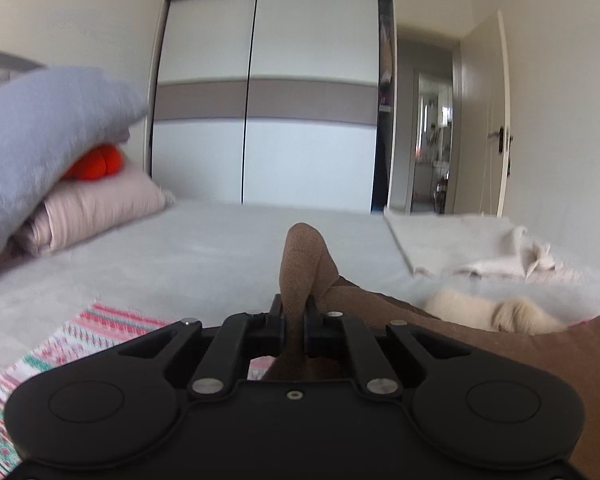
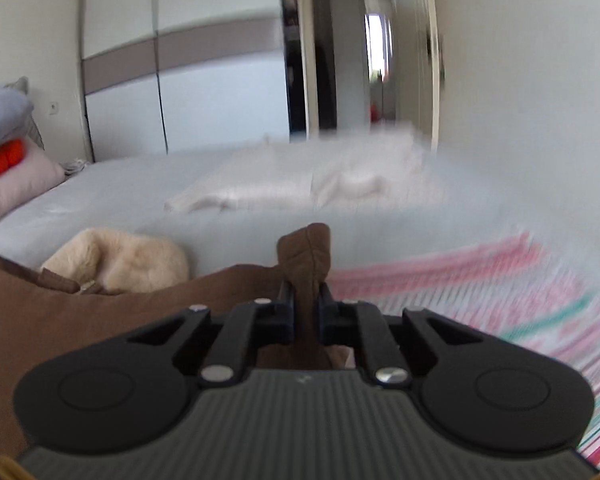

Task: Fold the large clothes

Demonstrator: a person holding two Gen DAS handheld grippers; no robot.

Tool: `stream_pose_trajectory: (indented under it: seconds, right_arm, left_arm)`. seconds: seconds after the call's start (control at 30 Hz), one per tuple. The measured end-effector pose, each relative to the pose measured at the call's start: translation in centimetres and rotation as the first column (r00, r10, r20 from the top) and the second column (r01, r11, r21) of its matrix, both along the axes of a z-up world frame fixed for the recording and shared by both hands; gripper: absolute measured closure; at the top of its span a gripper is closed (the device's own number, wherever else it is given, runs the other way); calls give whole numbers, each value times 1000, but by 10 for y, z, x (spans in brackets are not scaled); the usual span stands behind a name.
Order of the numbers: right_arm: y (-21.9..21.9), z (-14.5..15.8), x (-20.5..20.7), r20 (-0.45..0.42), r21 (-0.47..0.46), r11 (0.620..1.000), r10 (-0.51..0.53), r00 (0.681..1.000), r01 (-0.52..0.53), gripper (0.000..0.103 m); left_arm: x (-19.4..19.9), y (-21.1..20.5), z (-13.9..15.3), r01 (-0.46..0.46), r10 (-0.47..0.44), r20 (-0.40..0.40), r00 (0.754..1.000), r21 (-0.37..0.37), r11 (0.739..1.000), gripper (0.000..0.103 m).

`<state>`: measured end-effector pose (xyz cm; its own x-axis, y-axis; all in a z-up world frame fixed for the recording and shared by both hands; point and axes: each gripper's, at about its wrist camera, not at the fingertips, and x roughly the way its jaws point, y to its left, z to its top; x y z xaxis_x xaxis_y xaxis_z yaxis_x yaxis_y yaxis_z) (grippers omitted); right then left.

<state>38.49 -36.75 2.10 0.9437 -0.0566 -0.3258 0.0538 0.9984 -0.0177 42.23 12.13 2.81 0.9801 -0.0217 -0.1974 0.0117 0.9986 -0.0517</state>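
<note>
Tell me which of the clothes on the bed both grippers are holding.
The brown garment; the white one lies flat and ungripped farther back.

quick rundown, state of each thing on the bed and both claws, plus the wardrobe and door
left claw: shut on brown garment
right claw: shut on brown garment
brown garment: pinched at two spots, fabric bunched up between fingers
white cloth: lying rumpled, unfolded
striped cloth: spread flat
wardrobe: doors closed
door: open
</note>
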Motion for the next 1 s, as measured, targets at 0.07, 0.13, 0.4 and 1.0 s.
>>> stream_pose_trajectory:
  seconds: [0.07, 0.13, 0.4, 1.0]
  right_arm:
    - [21, 14, -18, 144, -149, 988, -27, 989, 49, 94]
    - [31, 27, -22, 250, -182, 977, -61, 966, 109, 94]
    - [55, -5, 73, 162, -265, 940, -175, 971, 214, 94]
    - [61, -8, 81, -111, -107, 985, -146, 983, 134, 36]
  left_arm:
    - [-5, -5, 14, -29, 28, 64, 998, 15, 999, 95]
    - [-1, -7, 22, -67, 64, 119, 991, 16, 998, 95]
    - [89, -18, -46, -156, 157, 6, 988, 145, 977, 94]
    - [79, -59, -31, 10, 4, -262, 965, 52, 999, 51]
